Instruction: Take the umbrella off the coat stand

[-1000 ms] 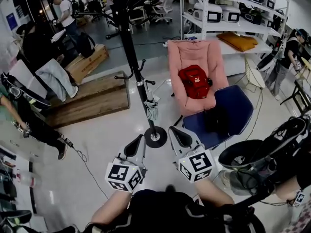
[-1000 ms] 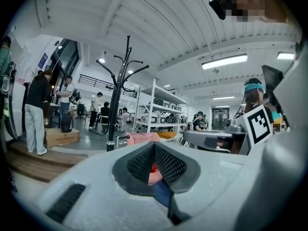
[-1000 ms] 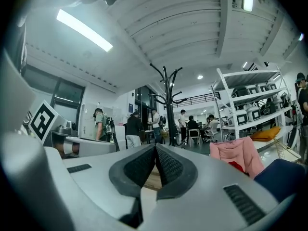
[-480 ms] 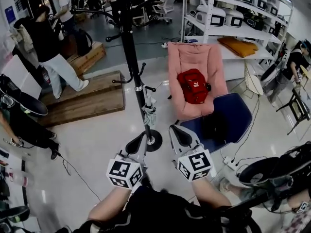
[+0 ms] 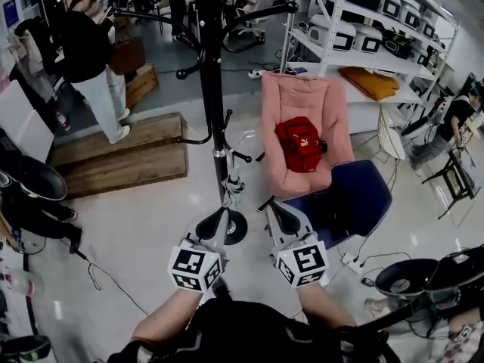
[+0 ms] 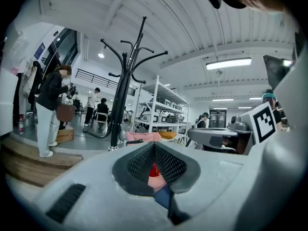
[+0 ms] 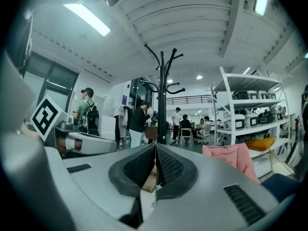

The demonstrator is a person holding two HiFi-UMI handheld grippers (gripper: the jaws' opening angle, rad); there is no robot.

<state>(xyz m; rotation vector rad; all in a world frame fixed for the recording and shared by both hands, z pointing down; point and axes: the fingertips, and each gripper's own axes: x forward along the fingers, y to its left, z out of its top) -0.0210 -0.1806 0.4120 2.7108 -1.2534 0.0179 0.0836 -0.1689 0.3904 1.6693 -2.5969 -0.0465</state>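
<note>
**Both grippers closed on nothing; umbrella hangs just ahead, low on the stand**

Nearest us, the left gripper (image 5: pixel 215 219) and the right gripper (image 5: pixel 274 212) are held side by side, apart from each other. In each gripper's own view we see the jaws meeting at their tips with nothing between them. Only a thin wedge of the room shows lower down.

Just ahead of the jaws, between the two tips but nearer the left one, the folded umbrella (image 5: pixel 233 190) hangs close against the pole of the black coat stand (image 5: pixel 213 89). It sits low, just above the stand's round base (image 5: pixel 237 227). Neither gripper touches it. From the head view the left tips overlap the base, and we cannot tell whether they touch.

Ahead and to the right of the right jaws lies a pink padded chair (image 5: pixel 302 97), with a red bag (image 5: pixel 300 144) in its seat. A blue cushion (image 5: pixel 363 187) lies just beside the chair's near end.

Farther off, to the left of the left jaws, we see a wooden platform (image 5: pixel 121 153). A person (image 5: pixel 89 51) stands at its far edge.

Farthest ahead and right, a white shelving unit (image 5: pixel 393 97) holds white boxy appliances (image 5: pixel 333 30) on its upper shelves. An orange cushion (image 5: pixel 370 82) lies on a lower shelf.
</note>
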